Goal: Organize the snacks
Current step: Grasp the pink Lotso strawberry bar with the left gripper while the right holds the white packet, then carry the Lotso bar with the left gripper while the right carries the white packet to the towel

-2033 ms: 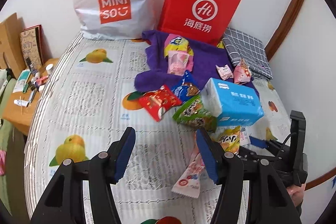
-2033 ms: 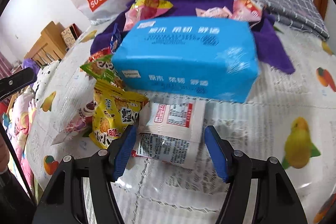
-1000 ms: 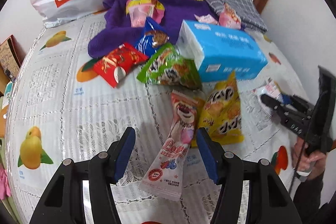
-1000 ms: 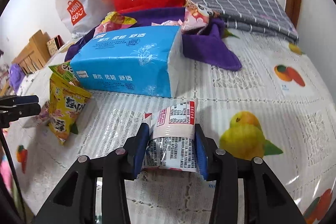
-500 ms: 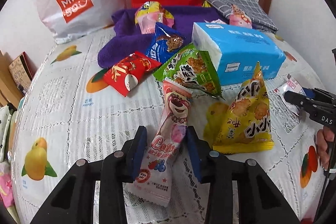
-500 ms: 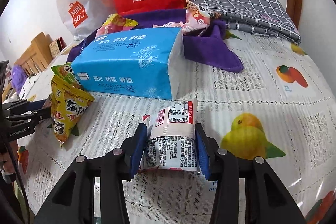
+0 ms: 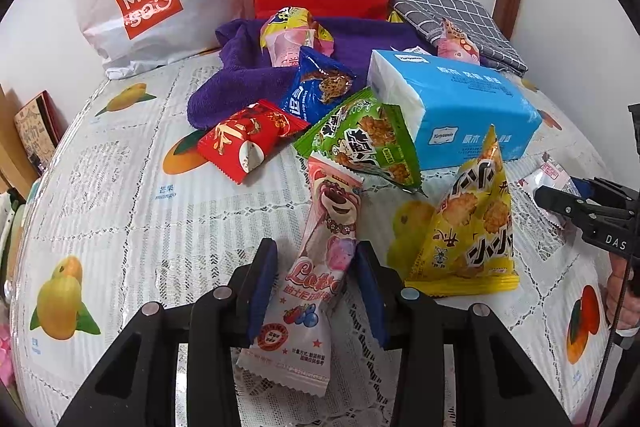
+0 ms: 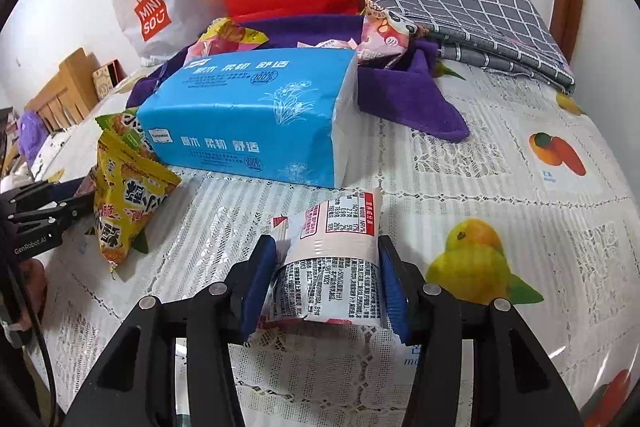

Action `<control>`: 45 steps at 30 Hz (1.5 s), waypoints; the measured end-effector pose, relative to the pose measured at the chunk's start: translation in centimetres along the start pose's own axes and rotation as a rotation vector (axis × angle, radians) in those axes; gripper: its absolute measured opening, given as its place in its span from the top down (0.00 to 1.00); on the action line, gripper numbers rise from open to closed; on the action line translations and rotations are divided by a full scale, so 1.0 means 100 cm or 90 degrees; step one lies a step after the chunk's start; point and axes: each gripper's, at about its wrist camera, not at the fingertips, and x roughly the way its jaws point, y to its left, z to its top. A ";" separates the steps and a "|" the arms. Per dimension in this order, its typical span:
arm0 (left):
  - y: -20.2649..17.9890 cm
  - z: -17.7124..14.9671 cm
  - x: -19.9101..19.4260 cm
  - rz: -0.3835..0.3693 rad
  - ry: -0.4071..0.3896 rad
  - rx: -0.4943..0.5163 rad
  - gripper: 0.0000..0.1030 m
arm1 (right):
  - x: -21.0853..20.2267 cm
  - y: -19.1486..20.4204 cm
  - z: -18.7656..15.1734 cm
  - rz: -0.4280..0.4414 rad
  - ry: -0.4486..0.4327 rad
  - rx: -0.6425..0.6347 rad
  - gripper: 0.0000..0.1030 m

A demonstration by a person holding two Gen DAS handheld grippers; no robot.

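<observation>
On lacy cloth: long glossy pink packet.

Between the left tongs lies a glossy plastic-film pink snack packet. The right tongs have matt blue pads and hold a shiny, crinkled white sachet. Beyond them, the blue tissue pack is smooth film, the purple towel fuzzy cloth. Underneath, the lace-patterned cover looks slick.
</observation>
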 end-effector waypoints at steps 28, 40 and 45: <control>0.000 -0.006 -0.010 0.004 0.003 -0.016 0.80 | -0.003 -0.012 0.000 0.051 -0.014 0.040 0.61; -0.004 0.011 -0.035 -0.028 0.005 -0.021 0.80 | -0.019 0.001 0.000 0.042 -0.033 0.030 0.63; -0.007 0.022 -0.045 -0.051 -0.005 -0.029 0.80 | -0.038 0.007 0.008 0.048 -0.051 0.018 0.63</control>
